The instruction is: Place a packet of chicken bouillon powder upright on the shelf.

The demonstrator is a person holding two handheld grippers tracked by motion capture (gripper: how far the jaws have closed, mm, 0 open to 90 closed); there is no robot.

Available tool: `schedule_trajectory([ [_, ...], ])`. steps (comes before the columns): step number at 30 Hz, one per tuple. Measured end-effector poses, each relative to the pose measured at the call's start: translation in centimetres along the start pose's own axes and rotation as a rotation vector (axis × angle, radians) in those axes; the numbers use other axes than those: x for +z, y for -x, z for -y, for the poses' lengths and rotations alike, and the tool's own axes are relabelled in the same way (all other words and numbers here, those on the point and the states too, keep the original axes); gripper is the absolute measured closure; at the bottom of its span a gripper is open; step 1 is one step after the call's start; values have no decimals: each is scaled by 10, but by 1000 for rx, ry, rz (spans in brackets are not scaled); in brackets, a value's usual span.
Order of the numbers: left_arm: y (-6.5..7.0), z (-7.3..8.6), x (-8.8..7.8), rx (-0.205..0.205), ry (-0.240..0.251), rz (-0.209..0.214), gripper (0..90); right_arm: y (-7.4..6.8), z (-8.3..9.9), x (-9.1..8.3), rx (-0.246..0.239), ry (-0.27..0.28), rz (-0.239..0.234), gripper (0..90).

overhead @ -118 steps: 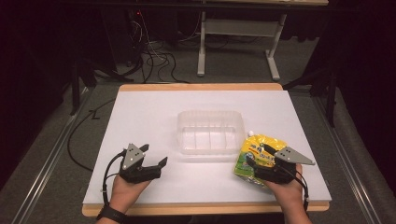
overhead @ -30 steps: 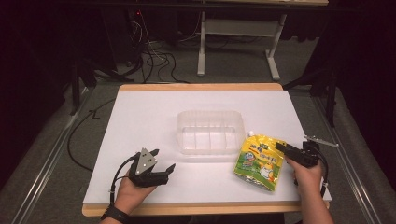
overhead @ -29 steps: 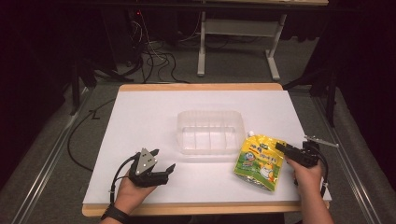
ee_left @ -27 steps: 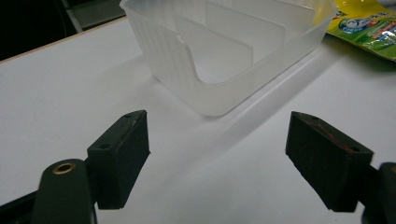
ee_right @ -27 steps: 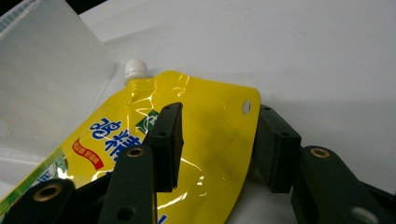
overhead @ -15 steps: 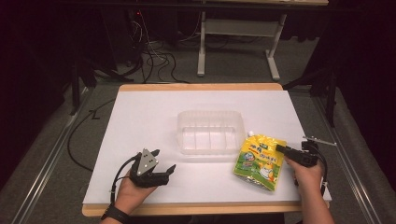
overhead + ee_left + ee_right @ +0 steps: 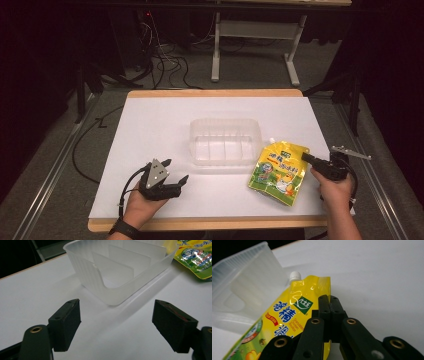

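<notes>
- Right now my right gripper (image 7: 306, 158) has its jaws pinched together on the upper right edge of the yellow spouted pouch (image 7: 279, 172); they have just been closing, with that thin edge between them; the right gripper view shows the two pads meeting over the film beside the green logo, with the white cap (image 7: 294, 275) further up.
- The pouch lies on the white table cover (image 7: 165, 125), just beside the right end of the clear plastic tub (image 7: 225, 141), spout pointing toward the tub's corner.
- My left gripper (image 7: 174, 172) rests on the cover near the front left, jaws spread wide with nothing between them; its own view looks at the tub's near corner.
- To do this well I would lift slowly and keep the pinch firm, since the grip is only on an edge and the bag looks likely to swing or sag; I judge the tub is where it goes, so I would carry it low over the rim and lower it flat; the left gripper could steady the tub.
- Compared with a second ago, the pouch's gripped edge looks slightly raised and the right gripper sits a little higher; the left hand is where it was.
</notes>
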State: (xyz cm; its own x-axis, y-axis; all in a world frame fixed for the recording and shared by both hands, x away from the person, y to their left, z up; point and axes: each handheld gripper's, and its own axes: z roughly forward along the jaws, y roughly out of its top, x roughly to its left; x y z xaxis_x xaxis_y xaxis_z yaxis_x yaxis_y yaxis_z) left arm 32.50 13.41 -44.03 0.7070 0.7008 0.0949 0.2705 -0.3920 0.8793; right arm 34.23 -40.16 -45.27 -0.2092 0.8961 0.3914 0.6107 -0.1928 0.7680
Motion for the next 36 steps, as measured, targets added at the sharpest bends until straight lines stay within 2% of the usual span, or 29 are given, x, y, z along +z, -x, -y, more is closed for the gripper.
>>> schedule_trajectory([
  [10,-1,-1,-2,-1,11,-1,233,-22,-16,-36,-45,148,-26,900],
  [12,-1,-1,-2,-3,13,-1,233,-27,-19,-42,-70,181,-26,900],
  [14,-1,-1,-2,-3,13,-1,233,-29,-21,-44,-77,191,-26,900],
  [18,0,-2,-2,3,15,-2,233,-44,-29,-57,-122,266,-19,900],
  [21,0,-2,-2,1,13,1,233,-49,-32,-60,-139,292,-17,900],
  [22,1,-1,-2,2,13,2,234,-58,-35,-63,-167,321,-7,900],
  [25,2,-1,-1,7,9,2,234,-68,-40,-65,-207,368,4,900],
  [27,2,-1,-1,7,8,4,233,-71,-41,-65,-215,380,7,900],
  [29,2,-1,-1,9,8,4,234,-80,-45,-65,-233,446,20,900],
  [30,2,-1,-1,9,8,4,233,-80,-45,-65,-233,446,20,900],
  [31,2,-1,-1,9,8,4,233,-82,-47,-61,-243,469,37,900],
  [33,2,-1,-2,9,8,3,233,-81,-46,-55,-246,448,42,900],
  [36,1,-1,-3,7,13,3,234,-77,-39,-52,-238,457,47,900],
])
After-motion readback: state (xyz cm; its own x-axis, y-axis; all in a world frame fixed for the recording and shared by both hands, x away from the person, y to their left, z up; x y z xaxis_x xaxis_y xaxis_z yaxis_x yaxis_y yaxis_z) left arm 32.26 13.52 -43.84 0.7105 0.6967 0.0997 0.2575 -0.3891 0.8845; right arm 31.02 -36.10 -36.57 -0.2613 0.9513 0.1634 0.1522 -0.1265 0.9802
